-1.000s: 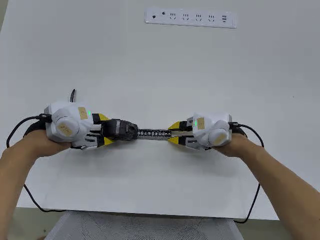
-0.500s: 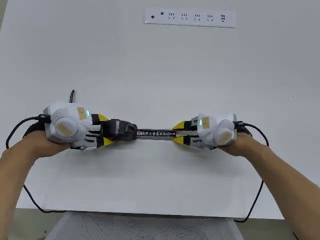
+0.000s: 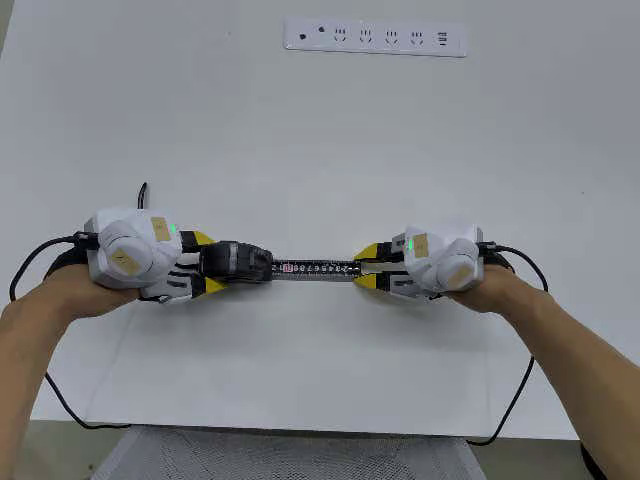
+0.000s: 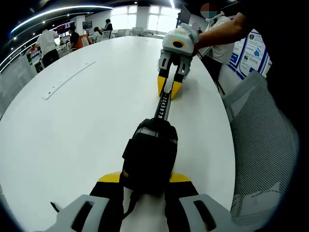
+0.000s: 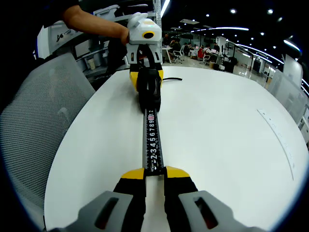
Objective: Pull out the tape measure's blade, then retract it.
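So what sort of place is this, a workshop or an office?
Probably a big open-plan office or lab: a wide white table with a white power strip, a grey mesh chair, and people in the background under ceiling spotlights.

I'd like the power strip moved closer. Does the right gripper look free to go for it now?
Probably not yet: the right gripper is shut on the blade drawn from the tape measure. The table towards the power strip lies bare.

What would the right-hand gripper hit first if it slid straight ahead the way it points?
Probably the tape measure's black case, held by the left gripper. The right gripper is shut on the blade, which runs straight to it.
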